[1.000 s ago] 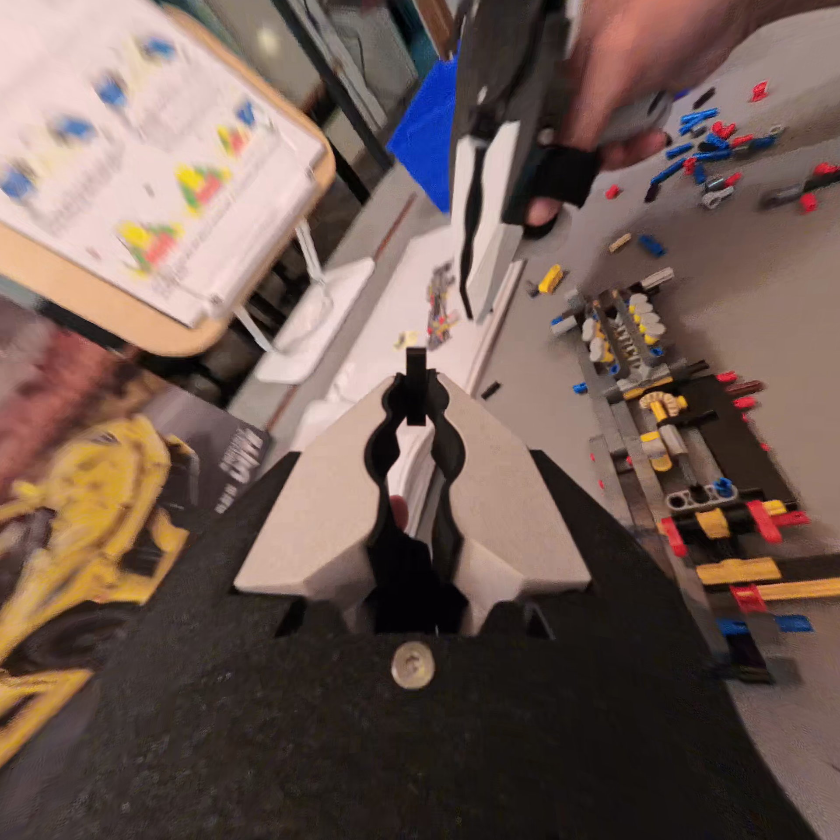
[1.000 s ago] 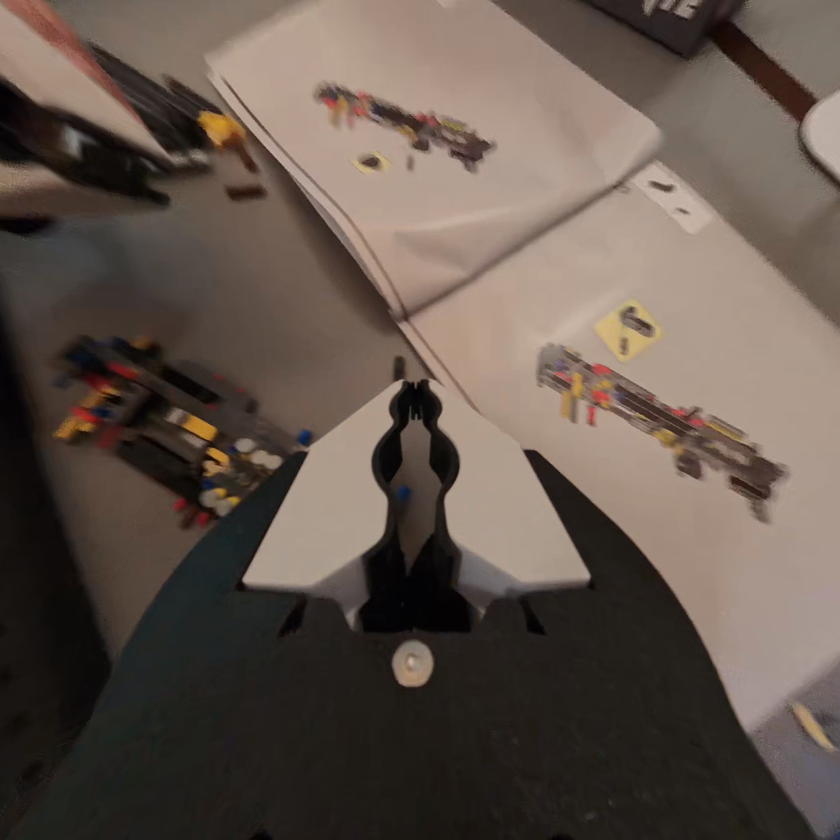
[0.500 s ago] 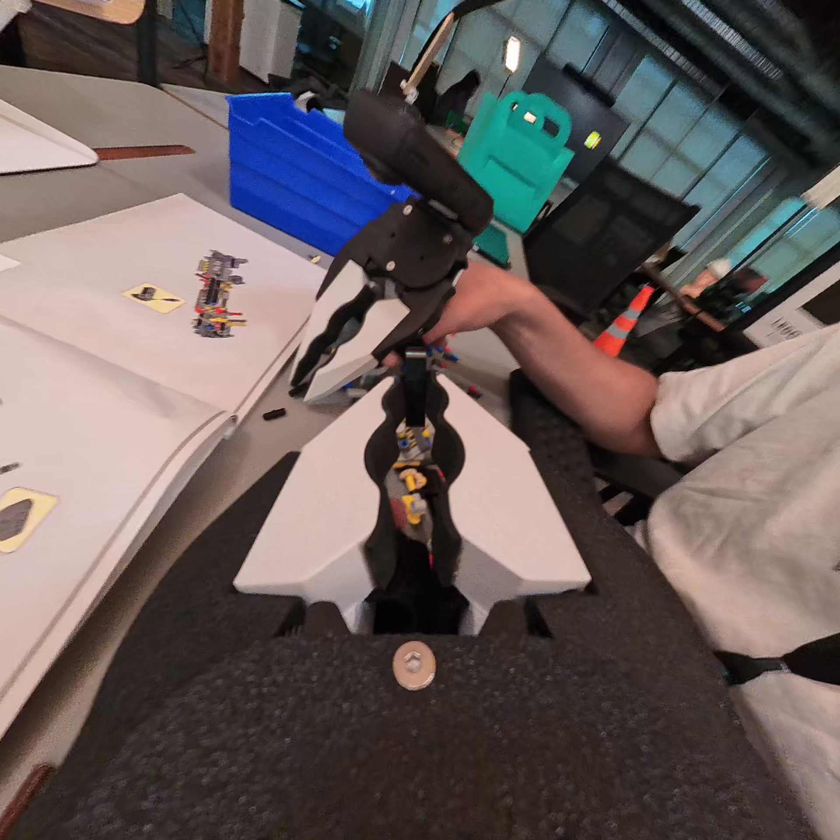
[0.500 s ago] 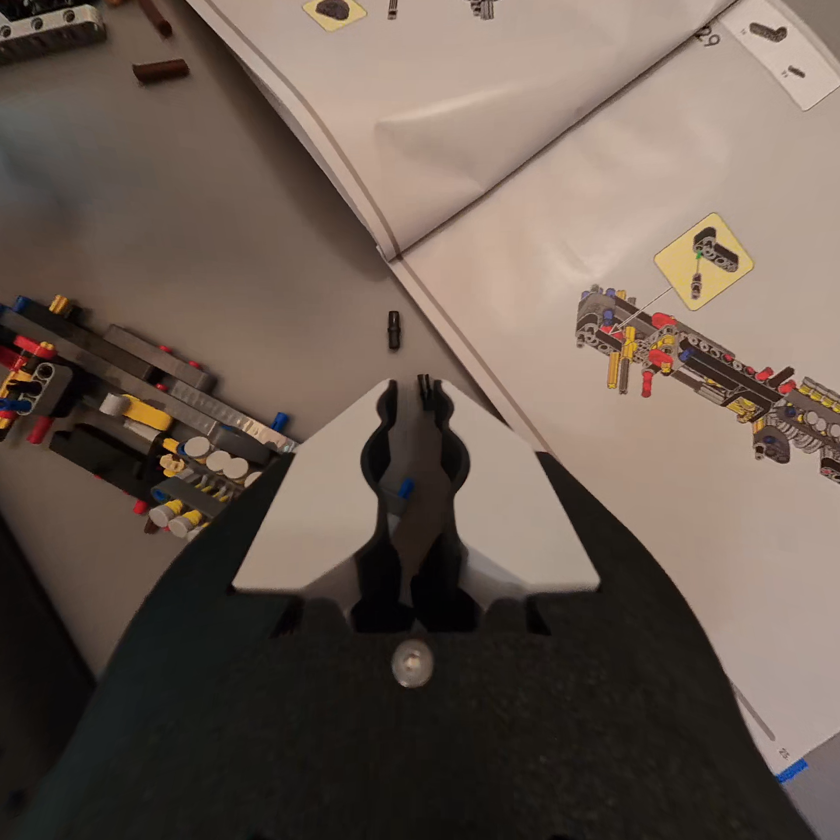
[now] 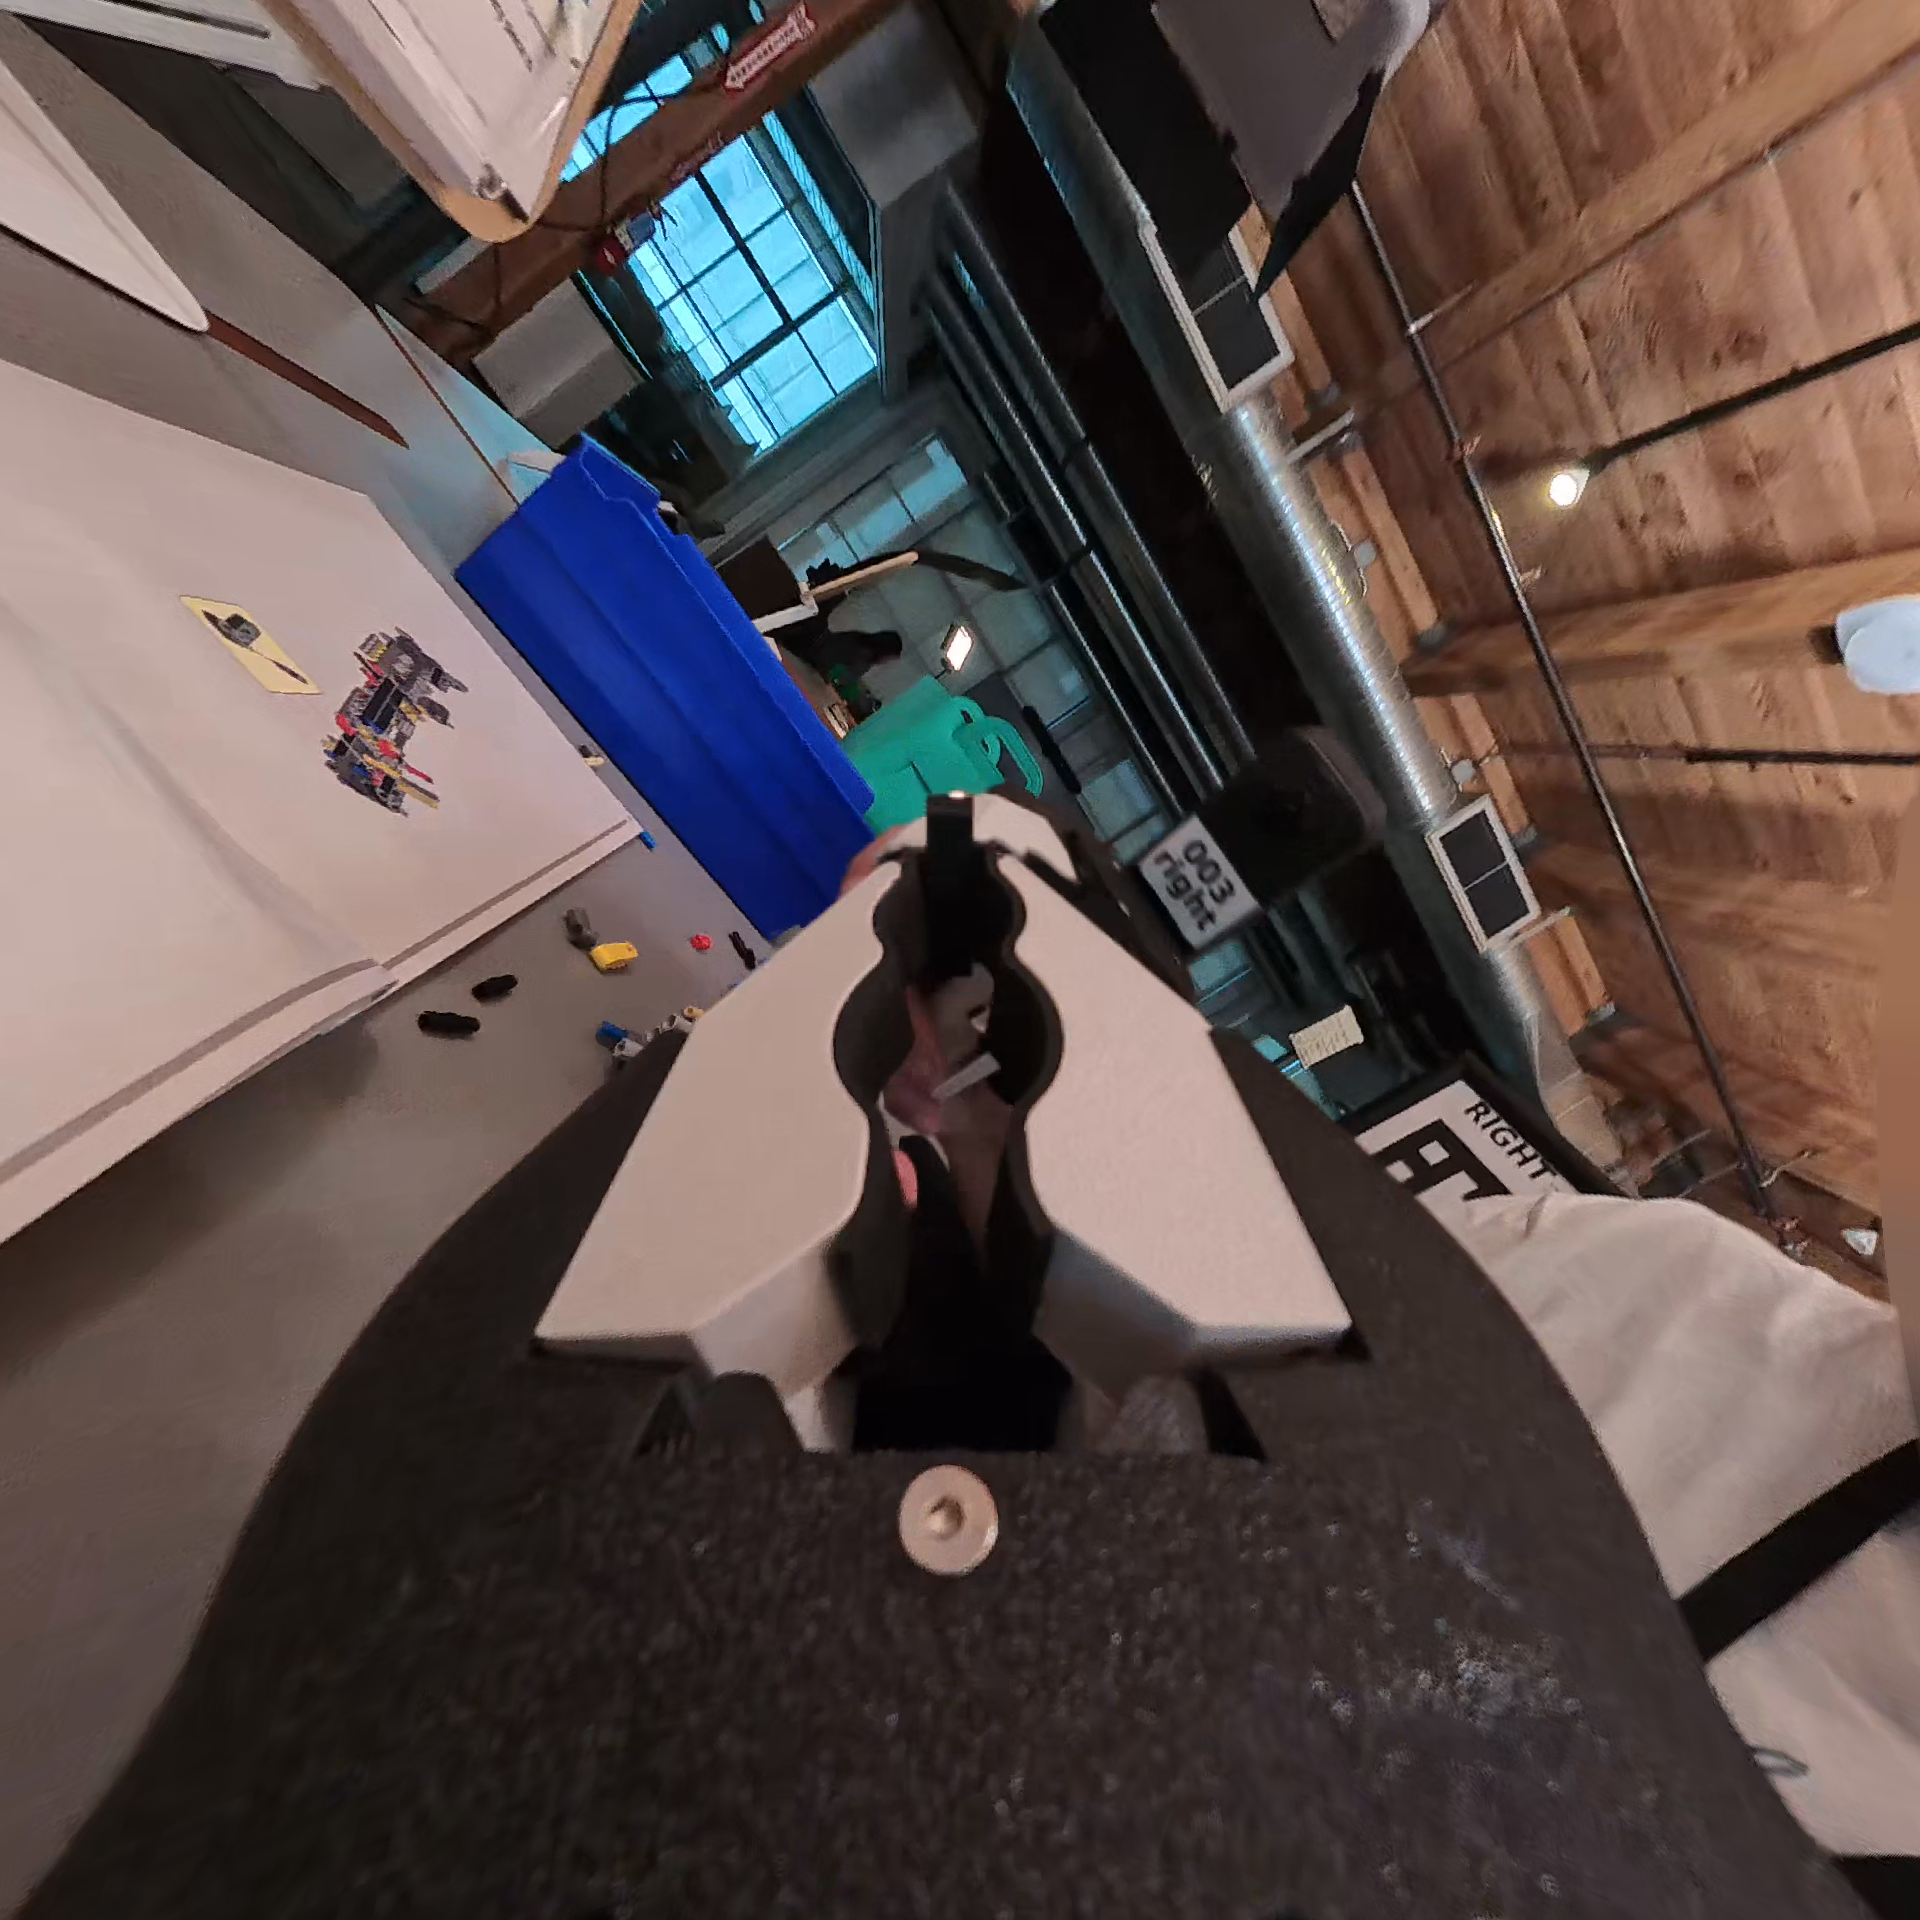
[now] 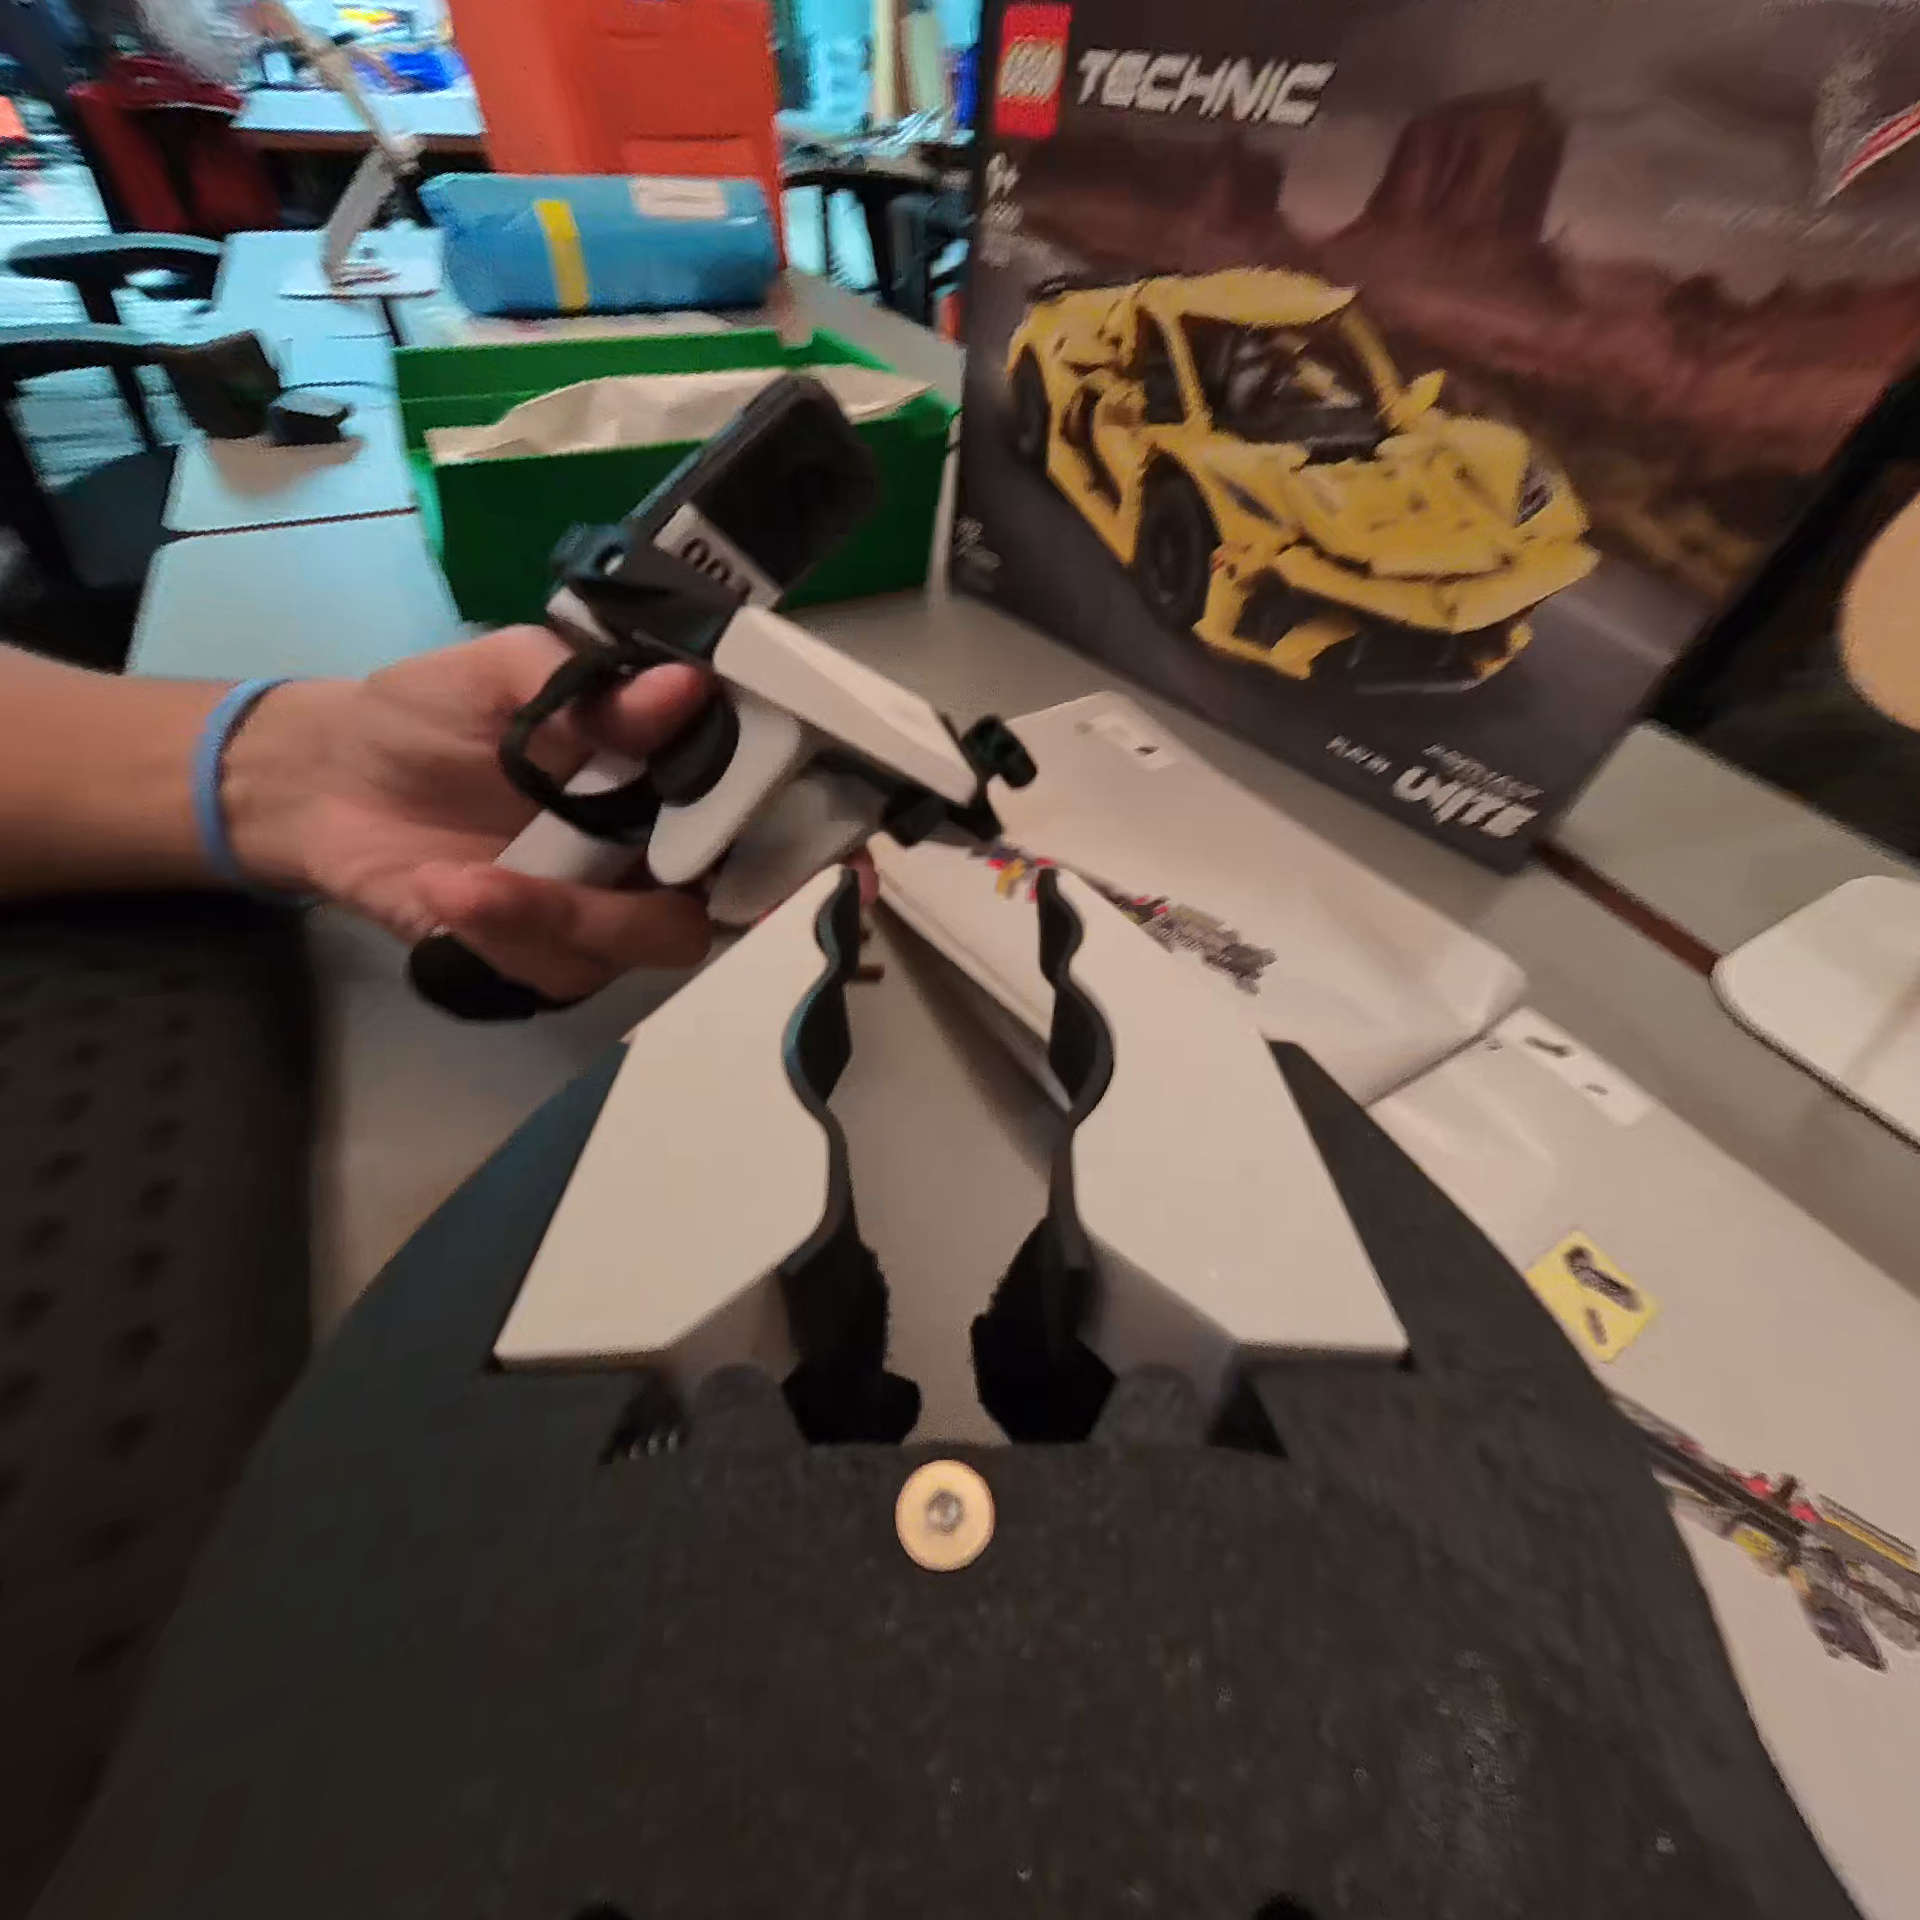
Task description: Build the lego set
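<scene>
The left gripper (image 5: pixel 951 862), at frame centre, pinches a small black piece (image 5: pixel 948 847); the right gripper (image 6: pixel 945 904) stands spread wide, holding nothing.

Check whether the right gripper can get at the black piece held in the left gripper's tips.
Probably yes. The right gripper is open, and the black piece sticks out of the left gripper just beyond the open fingertips, with nothing visible between them.
</scene>
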`<state>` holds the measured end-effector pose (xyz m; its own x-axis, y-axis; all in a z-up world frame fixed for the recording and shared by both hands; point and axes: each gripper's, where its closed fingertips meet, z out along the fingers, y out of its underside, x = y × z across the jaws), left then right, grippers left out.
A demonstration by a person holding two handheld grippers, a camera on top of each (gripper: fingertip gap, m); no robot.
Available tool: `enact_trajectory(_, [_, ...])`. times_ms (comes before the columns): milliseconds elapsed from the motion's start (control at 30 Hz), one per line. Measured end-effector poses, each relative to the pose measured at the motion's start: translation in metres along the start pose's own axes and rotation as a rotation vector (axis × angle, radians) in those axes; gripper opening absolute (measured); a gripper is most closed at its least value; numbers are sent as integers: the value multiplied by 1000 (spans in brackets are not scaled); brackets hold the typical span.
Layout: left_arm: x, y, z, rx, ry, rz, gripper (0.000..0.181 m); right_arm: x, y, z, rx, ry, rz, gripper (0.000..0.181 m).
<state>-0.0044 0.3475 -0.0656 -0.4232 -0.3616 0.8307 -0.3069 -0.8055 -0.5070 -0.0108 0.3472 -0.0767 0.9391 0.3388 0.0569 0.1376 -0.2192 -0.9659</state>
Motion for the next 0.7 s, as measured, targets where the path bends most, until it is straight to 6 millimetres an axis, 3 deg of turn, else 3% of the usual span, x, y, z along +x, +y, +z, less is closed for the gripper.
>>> enact_trajectory(100, [-1, 0, 1, 21, 3, -27, 7, -4, -14, -2, 60, 120, -121, 29])
enact_trajectory(200, [2, -1, 3, 52, 38, -84, 12, -8, -16, 1, 71, 216, -190, 29])
enact_trajectory(367, [6, 4, 8, 67, 72, -129, 7, 1, -19, -3, 74, 380, -299, 18])
enact_trajectory(600, [3, 5, 7, 57, 53, -117, 6, 5, -12, -7, 53, 354, -350, 7])
enact_trajectory(700, [3, 1, 5, 86, 32, -88, 6, -1, -13, -7, 69, 308, -329, 16])
